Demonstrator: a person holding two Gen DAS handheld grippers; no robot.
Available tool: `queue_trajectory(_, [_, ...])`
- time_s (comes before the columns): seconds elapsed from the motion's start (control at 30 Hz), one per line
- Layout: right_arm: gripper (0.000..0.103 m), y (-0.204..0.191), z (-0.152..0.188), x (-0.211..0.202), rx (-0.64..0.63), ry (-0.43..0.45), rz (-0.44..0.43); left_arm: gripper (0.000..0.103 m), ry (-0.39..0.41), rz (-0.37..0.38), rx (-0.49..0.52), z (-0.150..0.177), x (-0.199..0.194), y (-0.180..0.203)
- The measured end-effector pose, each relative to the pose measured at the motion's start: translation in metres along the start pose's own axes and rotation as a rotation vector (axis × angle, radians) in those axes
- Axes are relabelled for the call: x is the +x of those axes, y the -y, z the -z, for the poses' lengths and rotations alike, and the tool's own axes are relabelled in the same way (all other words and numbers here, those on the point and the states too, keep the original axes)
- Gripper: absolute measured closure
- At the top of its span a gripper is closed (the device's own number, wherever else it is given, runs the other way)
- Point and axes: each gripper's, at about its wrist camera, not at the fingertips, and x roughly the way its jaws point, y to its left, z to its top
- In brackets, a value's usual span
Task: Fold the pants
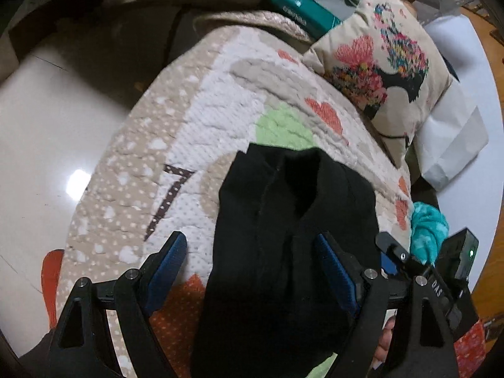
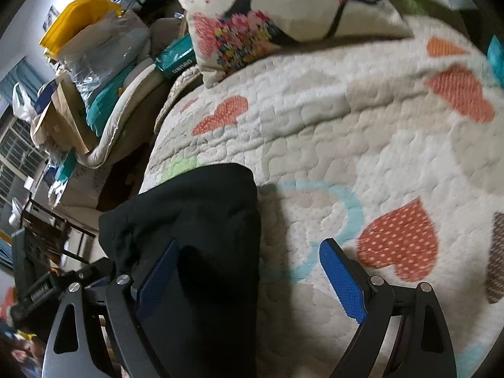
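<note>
Black pants [image 1: 283,236] on quilt [image 1: 204,145] btwn open left gripper [image 1: 249,261] pads

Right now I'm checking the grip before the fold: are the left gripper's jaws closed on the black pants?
No: the left gripper stands wide open, its blue pads apart over the black pants, not pinching them.

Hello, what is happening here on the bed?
A person holds a gripper in each hand over black pants lying on a heart-patterned quilt. The left gripper and the right gripper both hang open above the cloth, gripping nothing. A printed pillow lies beyond.
</note>
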Motion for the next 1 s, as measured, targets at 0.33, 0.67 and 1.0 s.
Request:
queue_trajectory(0.33, [0.016,-0.009,-0.004,0.024,-0.008,-0.069,-0.09,0.007,0.047,-0.016,0.071,-0.003,0.02,0.014])
queue_trajectory(0.67, [0.064,-0.044,-0.012,0.005,-0.137,-0.031,-0.086,0.048,0.062,0.064,0.087,-0.014,0.013,0.04])
queue_trajectory(1.0, [0.067,-0.027,-0.048,-0.017,-0.153,0.075,0.001,0.048,0.106,0.044,0.137,-0.038,0.032,0.081])
